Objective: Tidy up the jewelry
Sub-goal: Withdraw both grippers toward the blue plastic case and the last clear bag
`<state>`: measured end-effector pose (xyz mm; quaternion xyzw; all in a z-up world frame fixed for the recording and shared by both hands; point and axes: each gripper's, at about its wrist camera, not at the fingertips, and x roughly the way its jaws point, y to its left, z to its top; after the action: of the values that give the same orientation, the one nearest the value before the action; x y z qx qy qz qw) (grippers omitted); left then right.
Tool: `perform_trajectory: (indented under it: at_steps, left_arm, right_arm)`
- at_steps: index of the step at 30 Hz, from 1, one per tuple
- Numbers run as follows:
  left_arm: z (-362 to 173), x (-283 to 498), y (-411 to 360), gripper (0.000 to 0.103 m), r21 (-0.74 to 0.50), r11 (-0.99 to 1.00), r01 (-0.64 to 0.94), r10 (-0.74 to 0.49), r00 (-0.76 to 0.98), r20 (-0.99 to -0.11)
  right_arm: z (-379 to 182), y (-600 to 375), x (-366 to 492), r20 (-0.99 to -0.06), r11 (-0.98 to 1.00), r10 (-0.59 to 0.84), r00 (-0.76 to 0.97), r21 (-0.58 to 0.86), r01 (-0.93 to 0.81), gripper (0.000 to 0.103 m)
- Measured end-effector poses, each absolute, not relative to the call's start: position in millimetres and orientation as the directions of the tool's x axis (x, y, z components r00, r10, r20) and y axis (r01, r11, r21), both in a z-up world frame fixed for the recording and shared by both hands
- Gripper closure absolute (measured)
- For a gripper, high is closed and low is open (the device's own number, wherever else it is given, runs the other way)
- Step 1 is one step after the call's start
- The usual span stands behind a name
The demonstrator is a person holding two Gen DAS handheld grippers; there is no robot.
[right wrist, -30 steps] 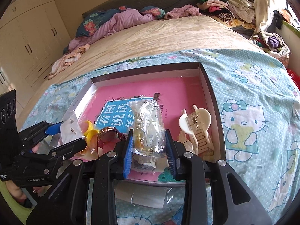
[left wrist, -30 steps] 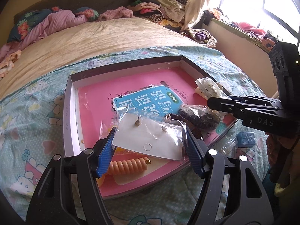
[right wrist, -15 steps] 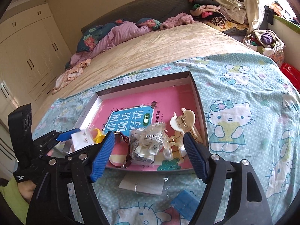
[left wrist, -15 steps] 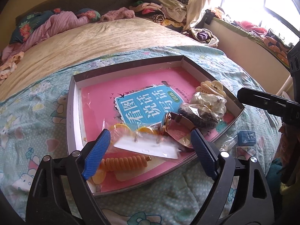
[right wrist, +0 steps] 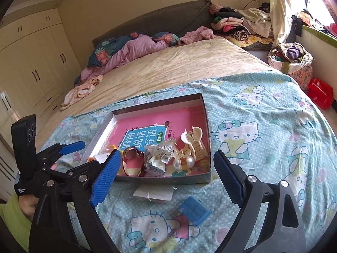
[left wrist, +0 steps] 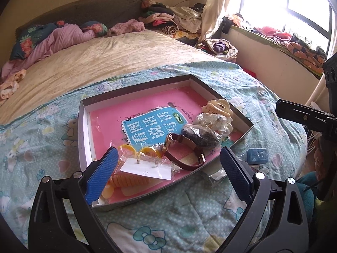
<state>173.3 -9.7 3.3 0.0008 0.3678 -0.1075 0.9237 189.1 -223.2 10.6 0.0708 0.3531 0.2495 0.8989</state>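
Note:
A shallow box [left wrist: 83,130] [right wrist: 207,126] with a pink and blue book as its floor lies on the bed. In it lie an earring card in a clear bag [left wrist: 147,168], an orange spiral hair tie [left wrist: 130,179], a brown watch [left wrist: 183,151] [right wrist: 132,162], a bagged jewelry piece [left wrist: 208,128] [right wrist: 158,158] and a cream hair claw [left wrist: 219,107] [right wrist: 192,141]. My left gripper [left wrist: 166,177] is open and empty above the box's near edge. My right gripper [right wrist: 164,181] is open and empty, drawn back from the box.
On the Hello Kitty quilt in front of the box lie a small blue box [right wrist: 194,209] [left wrist: 257,156] and a bagged card [right wrist: 153,194]. Piles of clothes [right wrist: 242,25] and bedding [right wrist: 134,48] lie at the bed's far end. Wardrobes [right wrist: 31,63] stand left.
Both grippers opened and pulled back. The left let go of the earring card, the right let go of the bagged jewelry; both items now lie in the box.

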Motion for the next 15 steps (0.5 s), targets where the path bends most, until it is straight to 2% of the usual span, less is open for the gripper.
perform_trajectory:
  at_steps: [15]
  left_arm:
    - [0,148,-38,0.013,-0.064,0.963,0.260,-0.230,0.679,-0.697]
  right_arm:
    - [-5,-250,163,-0.651,0.884,0.459,0.604,0.270,-0.381,0.014]
